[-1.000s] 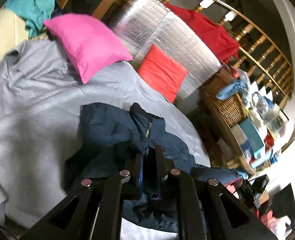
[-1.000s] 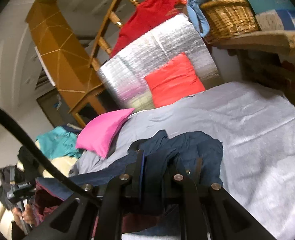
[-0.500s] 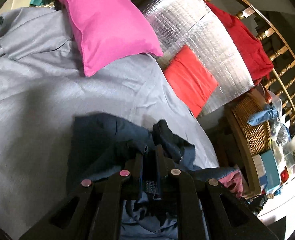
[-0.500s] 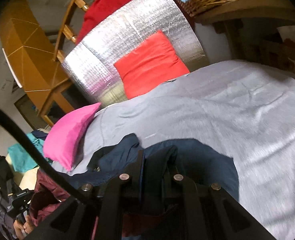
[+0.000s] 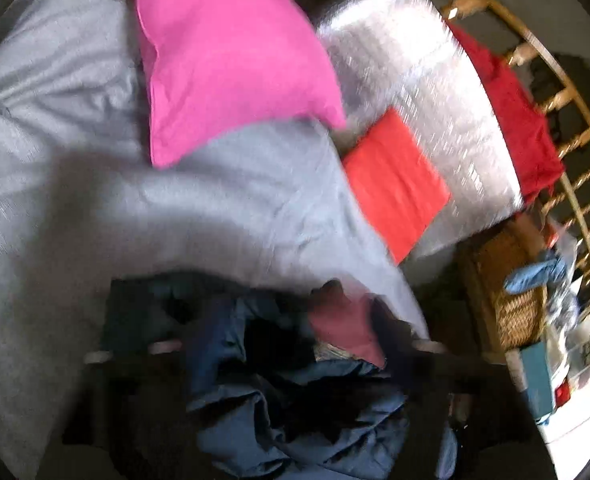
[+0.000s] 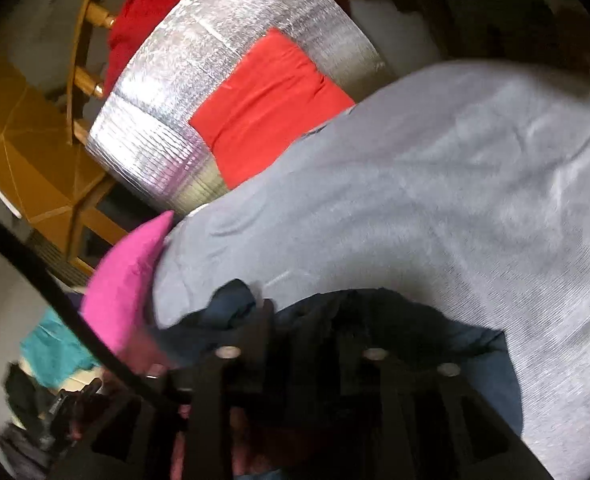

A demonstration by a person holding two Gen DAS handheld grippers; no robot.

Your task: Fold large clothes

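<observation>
Both jaws buried in navy garment (image 5: 295, 408), grip state indiscernible through blur, grey bedsheet (image 6: 435, 200) beneath

Left gripper (image 5: 291, 344) blurred, jaws unreadable — right gripper (image 6: 299, 320) low, jaws narrowly parted.

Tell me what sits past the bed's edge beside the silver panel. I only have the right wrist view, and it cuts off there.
Observer: A wicker basket stands there, beyond the red cushion.
Operator: Anything on it?
Observer: A light blue cloth is draped over its top.
Operator: Anything else near it?
Observer: A teal box sits just beside the basket in the left wrist view.
</observation>
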